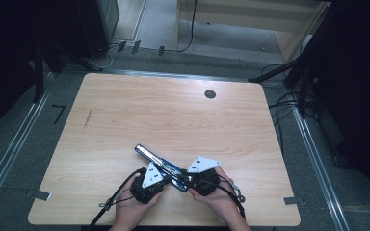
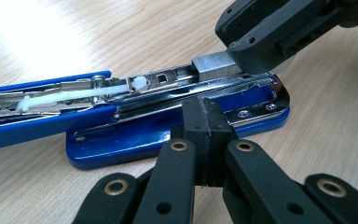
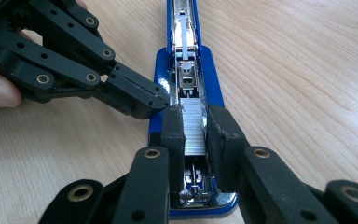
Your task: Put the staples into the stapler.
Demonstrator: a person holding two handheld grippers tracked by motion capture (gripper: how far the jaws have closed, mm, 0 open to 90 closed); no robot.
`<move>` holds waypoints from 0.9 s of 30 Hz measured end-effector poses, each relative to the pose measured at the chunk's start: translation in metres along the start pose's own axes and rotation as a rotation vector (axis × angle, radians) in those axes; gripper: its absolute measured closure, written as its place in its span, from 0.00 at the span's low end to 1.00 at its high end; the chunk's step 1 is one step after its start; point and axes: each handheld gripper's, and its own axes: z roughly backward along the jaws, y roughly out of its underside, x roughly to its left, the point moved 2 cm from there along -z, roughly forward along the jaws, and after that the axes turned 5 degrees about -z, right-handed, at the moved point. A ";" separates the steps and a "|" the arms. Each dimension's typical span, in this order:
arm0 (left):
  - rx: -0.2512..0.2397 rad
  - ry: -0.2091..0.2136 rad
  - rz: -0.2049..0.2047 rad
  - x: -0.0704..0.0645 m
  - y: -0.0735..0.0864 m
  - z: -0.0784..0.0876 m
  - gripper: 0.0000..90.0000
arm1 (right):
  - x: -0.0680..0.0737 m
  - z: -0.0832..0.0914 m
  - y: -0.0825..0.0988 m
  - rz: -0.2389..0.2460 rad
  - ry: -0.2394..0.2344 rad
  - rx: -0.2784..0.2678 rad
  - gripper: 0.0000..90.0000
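Right gripper (image 3: pixel 196 123) clasps staple strip (image 3: pixel 193 126) over open stapler (image 3: pixel 186 70) (blue); left gripper (image 2: pixel 208 122) closed, empty.

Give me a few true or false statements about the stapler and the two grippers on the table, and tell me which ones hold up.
1. The stapler is blue and lies opened up on the wooden table. True.
2. A strip of staples sits between the fingers of the right gripper, over the metal channel. True.
3. The left gripper has its fingers spread wide apart. False: they are shut, with the tips pressed together beside the stapler's base.
4. The stapler's top arm is folded down on the base. False: it is swung open, showing the white pusher inside.
5. A dark round hole shows near the table's far edge. True.
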 end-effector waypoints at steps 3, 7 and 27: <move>0.000 0.000 0.001 0.000 0.000 0.000 1.00 | 0.000 -0.002 0.001 -0.013 -0.014 0.017 0.79; 0.000 0.001 0.001 0.000 0.000 0.000 1.00 | 0.000 -0.001 0.002 -0.018 -0.020 -0.003 0.81; -0.001 0.002 0.001 0.000 0.000 0.000 1.00 | 0.001 -0.024 -0.016 -0.044 -0.022 -0.037 1.00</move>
